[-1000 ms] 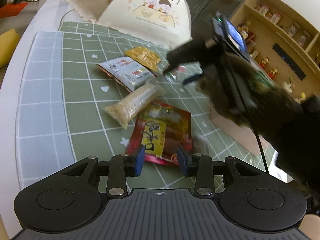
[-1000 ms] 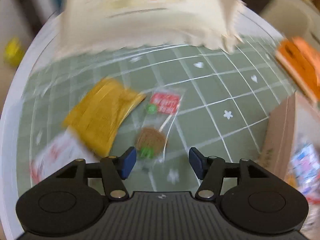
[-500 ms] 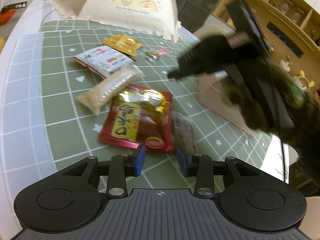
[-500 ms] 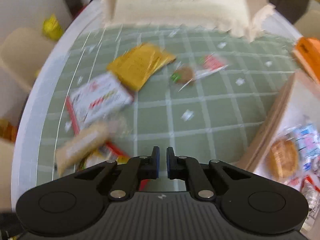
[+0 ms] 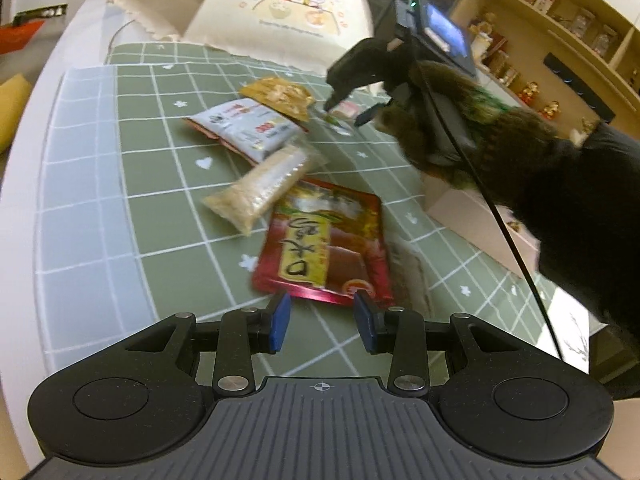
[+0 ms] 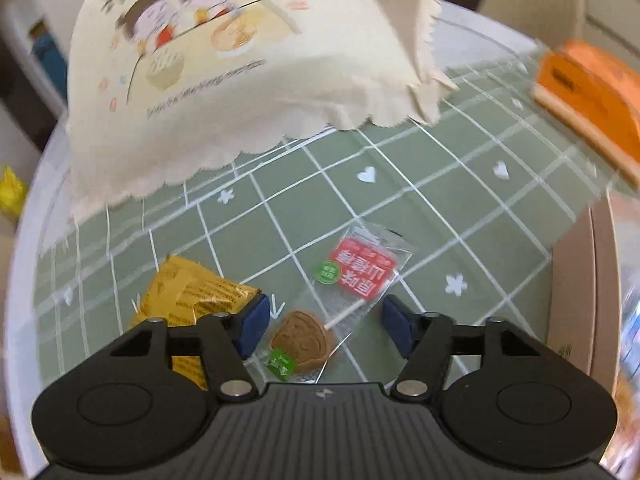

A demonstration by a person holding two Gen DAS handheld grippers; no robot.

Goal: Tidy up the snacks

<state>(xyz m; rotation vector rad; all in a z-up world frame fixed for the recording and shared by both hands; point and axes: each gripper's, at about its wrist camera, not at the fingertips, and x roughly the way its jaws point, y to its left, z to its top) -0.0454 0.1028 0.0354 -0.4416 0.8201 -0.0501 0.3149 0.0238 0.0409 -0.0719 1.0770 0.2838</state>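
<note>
The right gripper (image 6: pixel 322 322) hangs over the lollipop packet (image 6: pixel 340 300) on the tabletop (image 6: pixel 420 216), jaws opening, straddling it without touching; its long axis runs seven to one o'clock. The left gripper (image 5: pixel 322 318), part open and empty, sits well apart at the red pouch (image 5: pixel 324 248).

light: soft, even indoor, moderately bright | shadows: faint | glare: sheen on red foil snack pouch (image 5: pixel 324 248) | blur: motion smear on cartoon-print cloth (image 6: pixel 240 80), right-view edges | distortion: strong fisheye bending of tablecloth (image 5: pixel 120 168) grid, dark corners

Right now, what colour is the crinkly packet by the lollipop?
Golden yellow packet, clearest in the right wrist view.
</note>
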